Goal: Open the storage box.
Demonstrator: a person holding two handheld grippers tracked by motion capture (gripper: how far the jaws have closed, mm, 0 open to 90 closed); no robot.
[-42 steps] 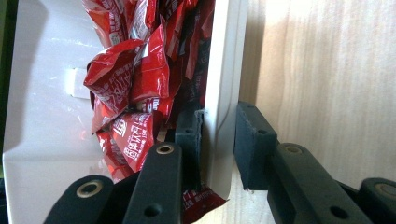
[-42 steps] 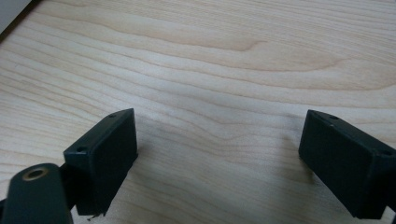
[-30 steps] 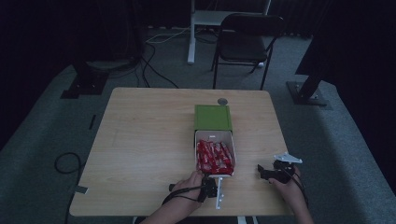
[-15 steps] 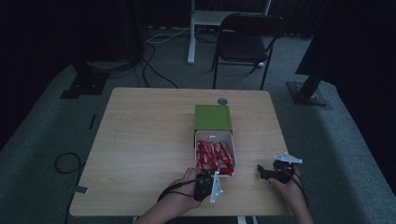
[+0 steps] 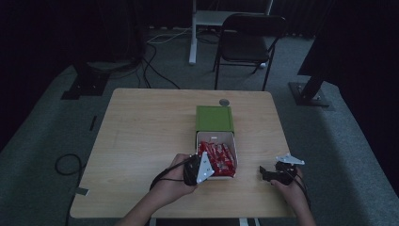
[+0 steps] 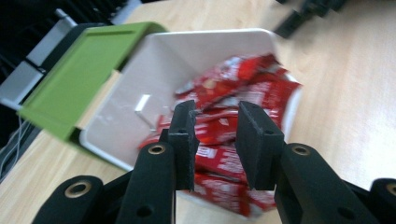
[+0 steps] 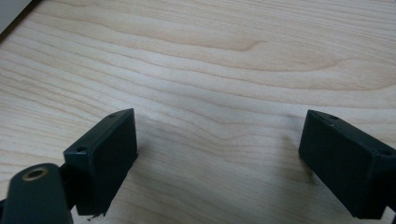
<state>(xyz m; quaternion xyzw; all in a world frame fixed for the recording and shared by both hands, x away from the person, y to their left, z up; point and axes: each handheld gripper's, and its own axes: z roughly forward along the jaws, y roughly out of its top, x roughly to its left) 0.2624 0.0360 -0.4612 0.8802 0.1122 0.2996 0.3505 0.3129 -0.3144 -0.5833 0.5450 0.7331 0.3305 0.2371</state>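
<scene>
Trouble to watch for: coming up with nothing. Left tongs (image 6: 215, 109) pulled in close, just a thin gap left, no packet pinched in it. Hanging right over the red snack packets (image 6: 261, 88), piled high inside the white box (image 6: 210, 33) near the front middle of the counter (image 5: 141, 141). Green lid (image 6: 88, 74) lying just behind the box, touching it. Right tongs (image 7: 219, 126) spread wide over bare wood, off to the right of the box, holding nothing.

Easy to slip on these: shiny, flat packets, packed tight and lying on top of each other. Hard to get a pad around just one. Might grab two at once, or only a corner, and then drop it on the way out. Might also bump the box wall and push the whole box along, with nothing holding it down. Might even shove it toward the near edge, already quite close. Better to open wider before going down, aim at one packet on top, and bring the right tongs over to keep the box in place.
</scene>
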